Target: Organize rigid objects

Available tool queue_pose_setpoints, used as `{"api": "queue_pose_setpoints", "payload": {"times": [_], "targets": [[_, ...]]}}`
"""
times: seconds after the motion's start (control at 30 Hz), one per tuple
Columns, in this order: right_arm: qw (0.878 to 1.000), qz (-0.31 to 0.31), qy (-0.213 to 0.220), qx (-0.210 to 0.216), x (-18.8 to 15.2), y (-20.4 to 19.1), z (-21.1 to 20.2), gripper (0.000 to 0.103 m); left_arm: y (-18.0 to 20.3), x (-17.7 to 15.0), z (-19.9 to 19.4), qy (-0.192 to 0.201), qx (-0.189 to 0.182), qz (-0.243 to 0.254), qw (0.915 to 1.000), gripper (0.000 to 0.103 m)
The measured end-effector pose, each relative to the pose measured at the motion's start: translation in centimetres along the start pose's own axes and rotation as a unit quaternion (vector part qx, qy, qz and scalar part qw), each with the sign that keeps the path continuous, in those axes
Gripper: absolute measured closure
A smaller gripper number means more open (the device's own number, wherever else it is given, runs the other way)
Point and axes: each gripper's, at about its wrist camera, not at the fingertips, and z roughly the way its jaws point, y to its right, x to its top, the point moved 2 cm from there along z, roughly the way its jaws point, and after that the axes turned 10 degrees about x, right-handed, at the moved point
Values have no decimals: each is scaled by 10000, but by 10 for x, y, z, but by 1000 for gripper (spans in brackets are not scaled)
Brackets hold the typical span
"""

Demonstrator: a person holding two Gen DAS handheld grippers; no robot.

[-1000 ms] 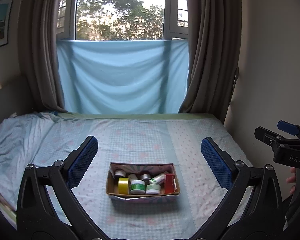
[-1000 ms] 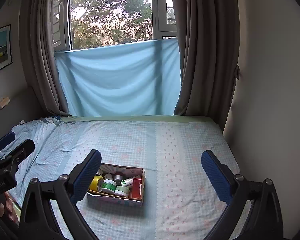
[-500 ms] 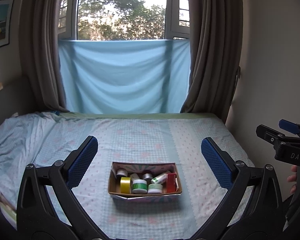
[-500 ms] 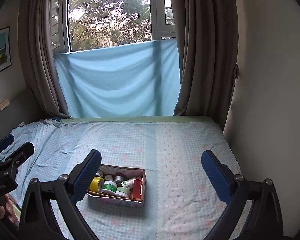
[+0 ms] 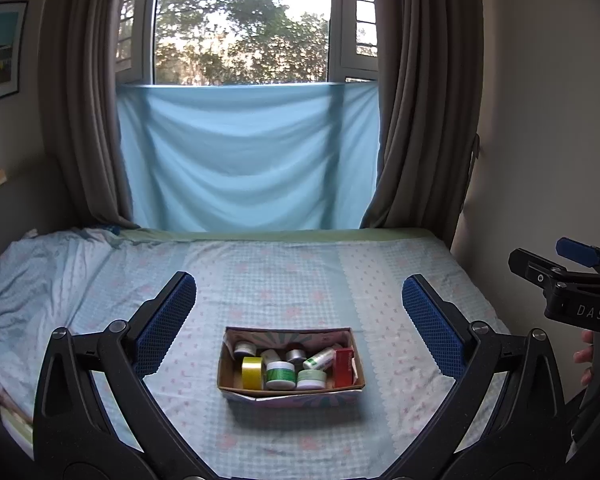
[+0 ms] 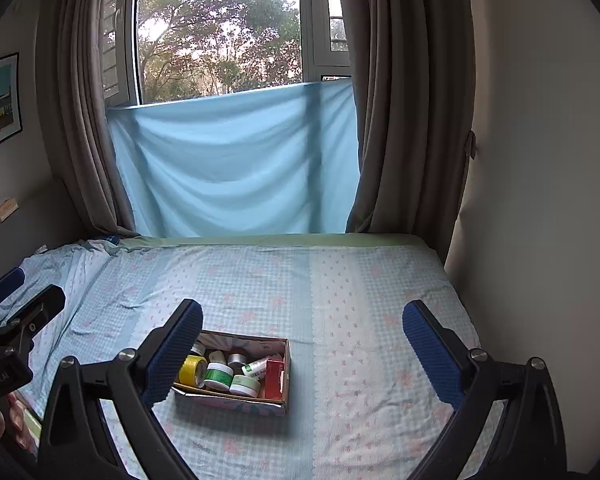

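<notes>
A cardboard box (image 5: 290,393) stands on the bed and holds a yellow tape roll (image 5: 252,372), a green-labelled jar (image 5: 280,374), a pale green jar (image 5: 311,378), a red carton (image 5: 343,366), a white tube and small silver-lidded jars. It also shows in the right wrist view (image 6: 236,400), low and left. My left gripper (image 5: 296,320) is open and empty, held above and short of the box. My right gripper (image 6: 302,344) is open and empty, to the right of the box.
The bed (image 5: 300,276) has a light blue patterned sheet, rumpled at the left. A blue cloth (image 5: 248,160) hangs over the window between brown curtains. A wall (image 5: 548,120) bounds the bed's right side. The right gripper's body shows at the left wrist view's right edge (image 5: 580,300).
Both views have drifted slightly; the box sits a little lower and further right in the left wrist view. Both grippers stay open and empty.
</notes>
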Motion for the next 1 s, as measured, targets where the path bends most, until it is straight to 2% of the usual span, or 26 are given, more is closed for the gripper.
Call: {"api": "queue_pose_setpoints", "payload": {"times": [0.4,0.57,0.8,1.0], "targets": [[10000,-19,25,-29,0,0,-2,3,-1,2,0,-21,-6,-26,10000,0],[10000,-16,52,-55,2,0,-3,3,1,4,0,15,-118,19,9999,0],[9999,-41,76,-77,3,-1,-3,3,1,8,-4,150,66,28,9999,0],[9999,-40,106,-64,3,-2,-2,3,-3,8,1,86,118,-135,9998,0]]}}
